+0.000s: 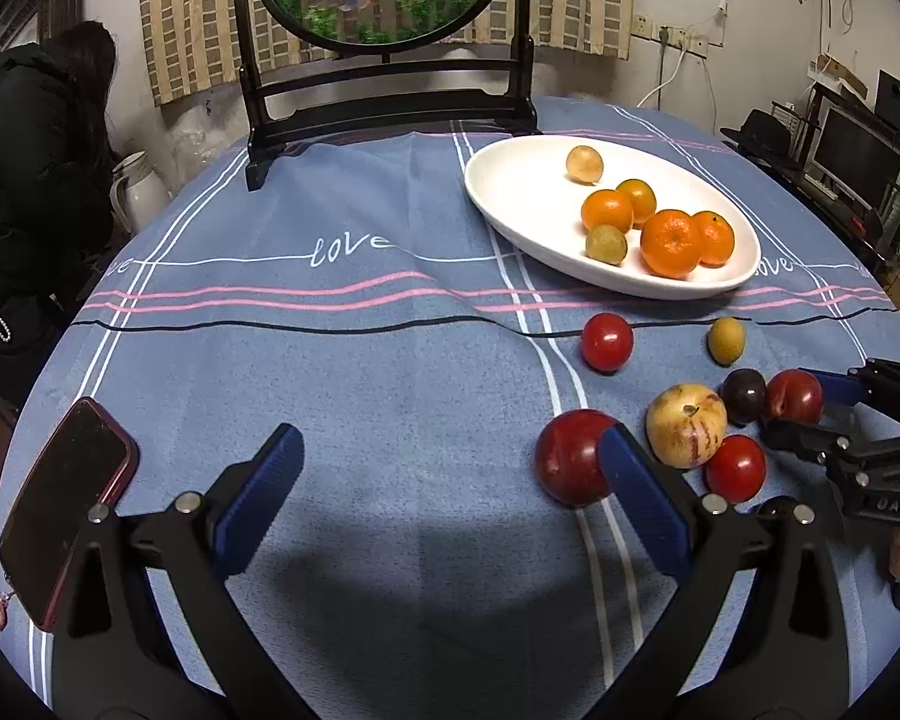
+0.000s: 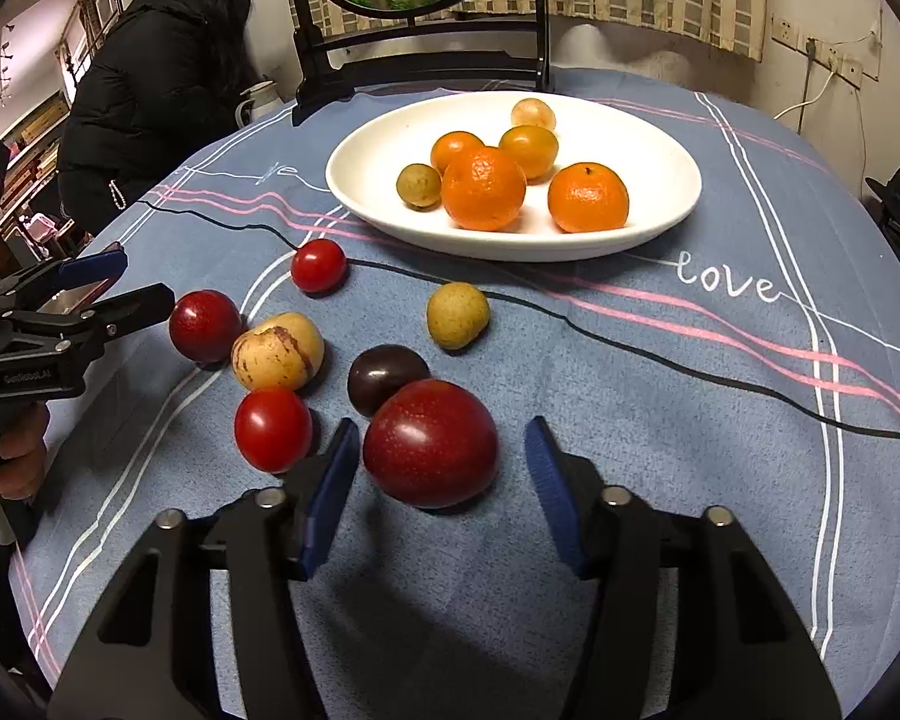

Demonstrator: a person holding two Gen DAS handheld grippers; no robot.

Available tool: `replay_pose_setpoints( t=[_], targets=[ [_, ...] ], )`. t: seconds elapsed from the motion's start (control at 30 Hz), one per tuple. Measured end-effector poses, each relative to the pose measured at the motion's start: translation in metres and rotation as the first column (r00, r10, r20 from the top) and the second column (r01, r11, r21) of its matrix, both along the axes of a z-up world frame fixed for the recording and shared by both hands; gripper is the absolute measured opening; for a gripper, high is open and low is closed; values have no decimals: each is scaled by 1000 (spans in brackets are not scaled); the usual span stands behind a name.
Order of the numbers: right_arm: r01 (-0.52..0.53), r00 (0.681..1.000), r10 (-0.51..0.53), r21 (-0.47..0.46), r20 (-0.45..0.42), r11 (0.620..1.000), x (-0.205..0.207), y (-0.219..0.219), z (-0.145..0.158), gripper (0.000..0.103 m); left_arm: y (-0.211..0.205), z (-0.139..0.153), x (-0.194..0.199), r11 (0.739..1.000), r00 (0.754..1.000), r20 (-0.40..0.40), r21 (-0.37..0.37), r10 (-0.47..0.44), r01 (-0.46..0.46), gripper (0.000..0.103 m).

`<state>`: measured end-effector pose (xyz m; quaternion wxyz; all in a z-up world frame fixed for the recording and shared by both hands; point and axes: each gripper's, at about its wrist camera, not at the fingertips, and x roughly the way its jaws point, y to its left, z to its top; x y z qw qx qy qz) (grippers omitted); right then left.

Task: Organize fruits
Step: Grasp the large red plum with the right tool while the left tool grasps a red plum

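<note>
1. White plate [image 2: 513, 240] is set far on the blue tablecloth [image 2: 660, 420], loaded with oranges [image 2: 483, 187] and small yellowish fruits
2. Loose fruits are scattered near it, left of centre
3. Right gripper [image 2: 441, 468] is held with jaws apart around the large red plum [image 2: 431, 443], not clamped
4. Left gripper [image 1: 450, 480] is held with jaws apart over bare cloth, nothing between them

Home: clothed table [image 1: 354, 396], curtains [image 1: 186, 18]

Oranges [image 2: 483, 189] on plate [image 2: 660, 228]
</note>
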<state>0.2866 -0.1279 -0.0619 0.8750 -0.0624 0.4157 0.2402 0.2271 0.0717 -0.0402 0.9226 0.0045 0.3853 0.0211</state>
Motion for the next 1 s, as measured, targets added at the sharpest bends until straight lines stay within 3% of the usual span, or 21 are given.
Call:
replay_pose_setpoints(
  t=[0.07,0.3,0.43,0.63,0.77,1.0],
  targets=[
    [-13,1000,13,16,-3,1000,0,0,0,42,-2,0,0,1000,1000,2,6,-10,10,100],
    [15,1000,-13,69,-23,998,1,-10,4,42,-17,0,-6,996,996,27,43,-83,82,100],
    [40,999,-38,54,-24,998,3,-12,3,42,-28,-3,-7,989,990,20,61,-137,136,96],
    [50,998,-47,65,-46,997,5,-14,1,42,-38,-9,-6,981,983,1,61,-185,184,77],
    [51,998,-48,64,-47,997,5,-14,0,42,-40,-18,1,979,979,-50,52,-197,199,54],
    [53,998,-50,62,-47,997,6,-14,1,42,-43,-22,6,978,977,-65,43,-203,206,48]
  ],
)
